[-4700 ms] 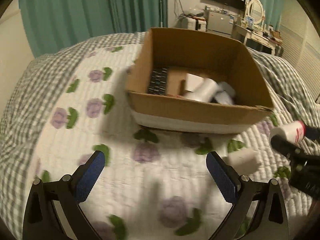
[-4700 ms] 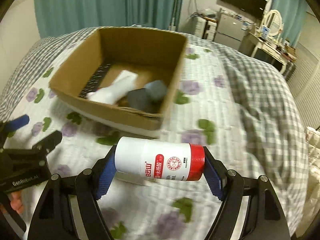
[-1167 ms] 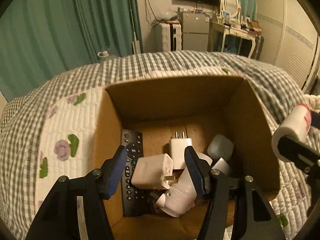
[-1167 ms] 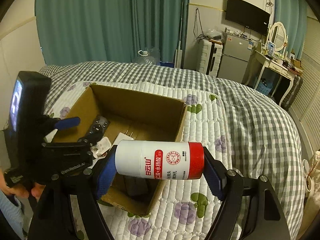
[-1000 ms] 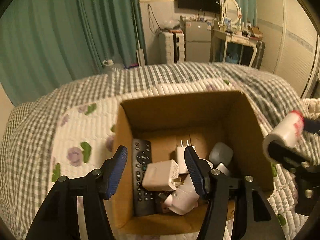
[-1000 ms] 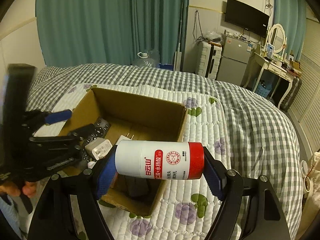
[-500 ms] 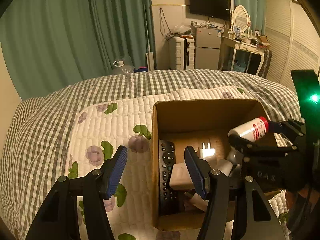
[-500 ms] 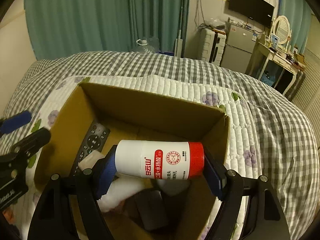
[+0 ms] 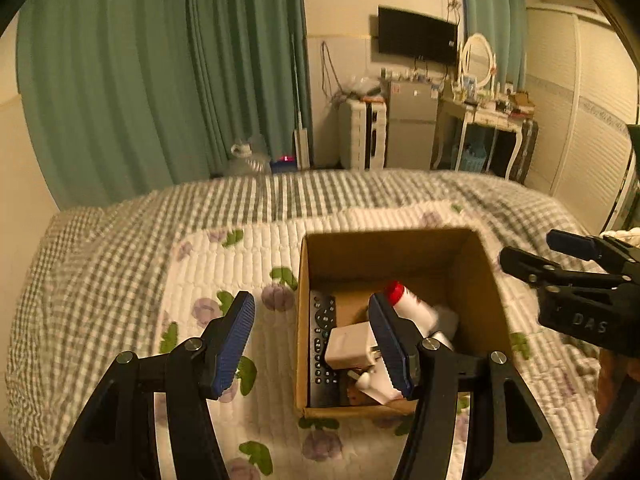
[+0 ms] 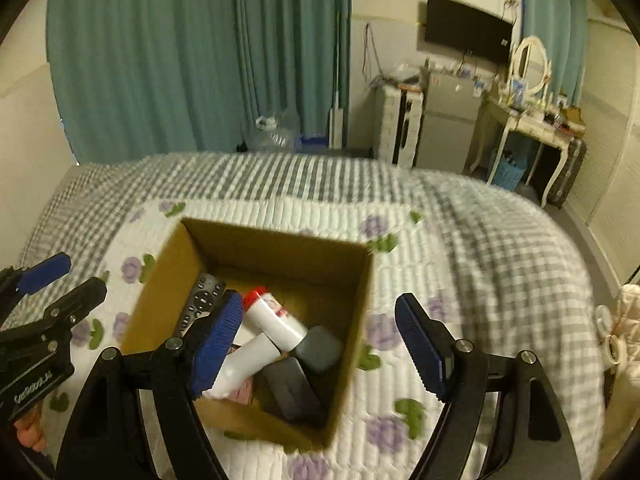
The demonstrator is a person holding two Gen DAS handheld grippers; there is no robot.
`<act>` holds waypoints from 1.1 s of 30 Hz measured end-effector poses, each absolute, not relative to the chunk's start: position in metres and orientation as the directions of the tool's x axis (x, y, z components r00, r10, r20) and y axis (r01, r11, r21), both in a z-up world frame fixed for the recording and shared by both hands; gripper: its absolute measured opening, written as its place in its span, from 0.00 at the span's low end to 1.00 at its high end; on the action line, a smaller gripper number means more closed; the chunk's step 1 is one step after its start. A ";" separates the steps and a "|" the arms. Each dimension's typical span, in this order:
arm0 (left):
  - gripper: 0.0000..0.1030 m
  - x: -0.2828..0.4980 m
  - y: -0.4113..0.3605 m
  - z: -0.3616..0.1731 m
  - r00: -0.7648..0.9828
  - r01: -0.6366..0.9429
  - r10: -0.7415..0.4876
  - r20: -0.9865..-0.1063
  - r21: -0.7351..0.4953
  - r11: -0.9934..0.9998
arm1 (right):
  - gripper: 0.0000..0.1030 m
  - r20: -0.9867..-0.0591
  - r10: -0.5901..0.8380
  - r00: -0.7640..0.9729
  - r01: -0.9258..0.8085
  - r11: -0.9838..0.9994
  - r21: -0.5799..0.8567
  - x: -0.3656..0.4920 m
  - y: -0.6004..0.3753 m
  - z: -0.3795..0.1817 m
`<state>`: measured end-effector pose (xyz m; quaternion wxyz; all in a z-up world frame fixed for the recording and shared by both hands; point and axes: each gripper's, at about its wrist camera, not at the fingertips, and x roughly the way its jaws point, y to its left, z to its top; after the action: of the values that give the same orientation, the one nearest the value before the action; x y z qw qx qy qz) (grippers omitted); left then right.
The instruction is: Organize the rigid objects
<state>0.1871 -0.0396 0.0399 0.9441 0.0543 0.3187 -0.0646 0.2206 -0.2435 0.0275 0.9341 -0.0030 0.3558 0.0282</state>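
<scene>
A cardboard box (image 9: 476, 280) (image 10: 352, 312) sits on the bed. Inside lie a white bottle with a red cap (image 9: 412, 308) (image 10: 272, 320), a black remote (image 9: 322, 344) (image 10: 200, 304), a white charger (image 9: 348, 346), another white bottle (image 10: 248, 360) and dark grey cases (image 10: 320, 348). My left gripper (image 9: 316, 340) is open and empty above the box's left side. My right gripper (image 10: 320, 344) is open and empty above the box; it also shows at the right of the left wrist view (image 9: 560, 256).
The bed has a white quilt with purple flowers (image 9: 224, 264) over a grey checked blanket (image 10: 500, 240). Teal curtains (image 9: 140, 80), a small fridge (image 10: 448, 120) and a dressing table (image 10: 532, 120) stand beyond the bed.
My right gripper opened and the red-capped bottle dropped into the box. Both grippers have pulled up and back from the box.
</scene>
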 end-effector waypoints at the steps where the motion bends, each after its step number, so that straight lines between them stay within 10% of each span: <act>1: 0.60 0.181 -0.040 0.047 0.797 0.156 -0.090 -0.597 0.060 0.986 | 0.76 -0.653 0.040 0.757 -0.048 0.999 0.006 0.211 -0.245 0.037; 12: 0.63 0.065 -0.047 0.120 0.914 0.129 -0.079 -0.399 0.099 0.987 | 0.78 -0.463 0.009 0.886 -0.019 1.000 -0.018 0.074 -0.236 0.128; 21: 1.00 0.013 -0.037 0.106 0.954 0.096 -0.069 -0.293 0.078 0.992 | 0.95 -0.346 -0.009 0.938 -0.003 0.999 -0.036 0.002 -0.215 0.121; 33: 1.00 0.027 -0.027 0.009 0.905 0.088 -0.061 -0.421 0.044 0.995 | 1.00 -0.412 -0.027 0.911 0.029 1.000 -0.003 0.021 -0.223 0.025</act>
<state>0.0266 -0.0268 0.0094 0.9754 0.0312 0.2147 -0.0383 0.0212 -0.2234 0.0249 0.9774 0.0015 0.2109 -0.0143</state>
